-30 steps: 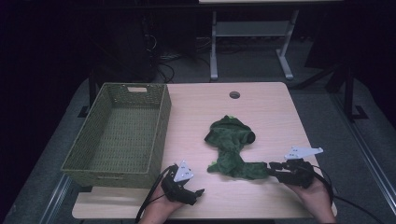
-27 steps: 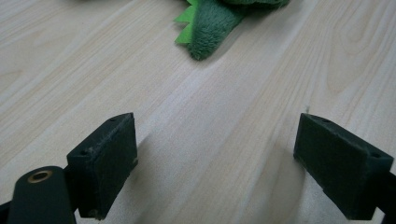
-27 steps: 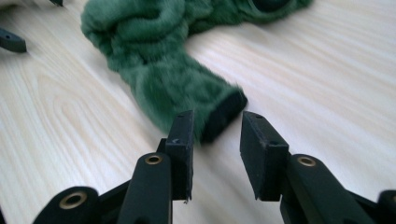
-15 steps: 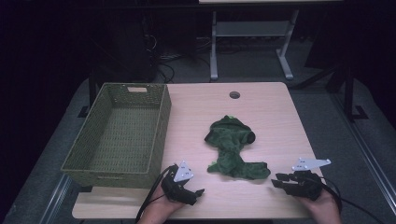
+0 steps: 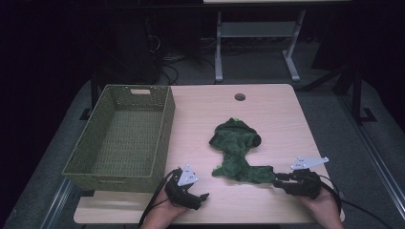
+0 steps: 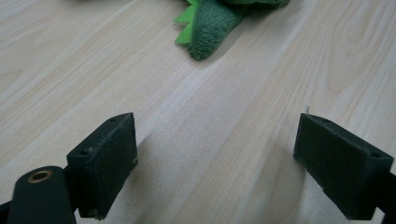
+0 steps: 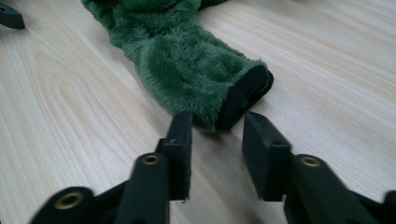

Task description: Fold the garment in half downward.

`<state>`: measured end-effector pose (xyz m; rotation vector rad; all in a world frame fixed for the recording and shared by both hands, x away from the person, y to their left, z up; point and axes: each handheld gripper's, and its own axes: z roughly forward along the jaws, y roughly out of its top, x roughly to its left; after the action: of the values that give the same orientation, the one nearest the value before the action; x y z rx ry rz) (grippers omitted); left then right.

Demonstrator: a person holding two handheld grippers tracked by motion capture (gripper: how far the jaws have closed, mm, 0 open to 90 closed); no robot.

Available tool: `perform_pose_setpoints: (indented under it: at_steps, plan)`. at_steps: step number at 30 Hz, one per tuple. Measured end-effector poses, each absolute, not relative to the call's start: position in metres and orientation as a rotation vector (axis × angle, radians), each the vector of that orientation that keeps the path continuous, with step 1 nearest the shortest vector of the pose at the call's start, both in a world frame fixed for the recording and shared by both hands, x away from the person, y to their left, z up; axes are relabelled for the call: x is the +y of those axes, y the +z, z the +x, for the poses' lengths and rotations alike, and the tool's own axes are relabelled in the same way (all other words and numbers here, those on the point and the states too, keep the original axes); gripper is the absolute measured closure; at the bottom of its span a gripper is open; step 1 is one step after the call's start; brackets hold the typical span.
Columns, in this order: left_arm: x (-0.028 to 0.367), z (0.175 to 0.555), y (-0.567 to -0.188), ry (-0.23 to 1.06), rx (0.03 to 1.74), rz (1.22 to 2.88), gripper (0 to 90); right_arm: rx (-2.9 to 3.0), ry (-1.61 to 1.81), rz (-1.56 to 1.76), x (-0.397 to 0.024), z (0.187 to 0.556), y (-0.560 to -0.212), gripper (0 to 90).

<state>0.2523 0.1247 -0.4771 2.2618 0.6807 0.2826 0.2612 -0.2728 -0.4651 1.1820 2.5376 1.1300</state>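
A green plush toy (image 5: 235, 148) lies on the wooden table (image 5: 267, 109), with one long limb stretching toward the near right. My right gripper (image 5: 276, 180) points left at that limb's end. In the right gripper view the black-tipped limb (image 7: 205, 79) reaches just to the fingertips of the right gripper (image 7: 217, 140). Its jaws have just been closing; they stand narrowly apart and do not squeeze the limb. My left gripper (image 5: 203, 198) rests near the front edge, left of the toy. In its own view the left gripper (image 6: 215, 163) is wide open over bare wood, the toy's edge (image 6: 210, 28) farther ahead.
A green woven basket (image 5: 114, 179) stands along the table's left side. A round cable hole (image 5: 239, 97) sits near the far edge. Bare wood lies between the basket and the toy. Beyond the table are a dark floor and a metal stand (image 5: 219, 47).
The right gripper dropped back toward the near edge, then slid left up to the plush limb's end. The left gripper and the toy's body kept still.
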Motion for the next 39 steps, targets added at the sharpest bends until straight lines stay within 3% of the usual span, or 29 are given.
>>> perform_pose_setpoints:
  at_steps: [3, 6, 22, 39]
  plan:
    - [0.125, 0.253, -0.477, 0.283, 0.680, 2.262, 12.5, 2.542, 1.131, 1.172, -0.271, 0.262, -0.465, 81.7]
    - [0.125, 0.252, -0.477, 0.282, 0.680, 2.259, 12.6, 2.537, 1.143, 1.148, -0.271, 0.262, -0.462, 84.6]
    - [0.124, 0.252, -0.478, 0.283, 0.685, 2.252, 12.5, 2.474, 1.325, 0.932, -0.242, 0.270, -0.416, 86.0]
    - [0.125, 0.253, -0.477, 0.292, 0.675, 2.259, 12.5, 2.534, 1.366, 0.768, -0.196, 0.291, -0.405, 85.7]
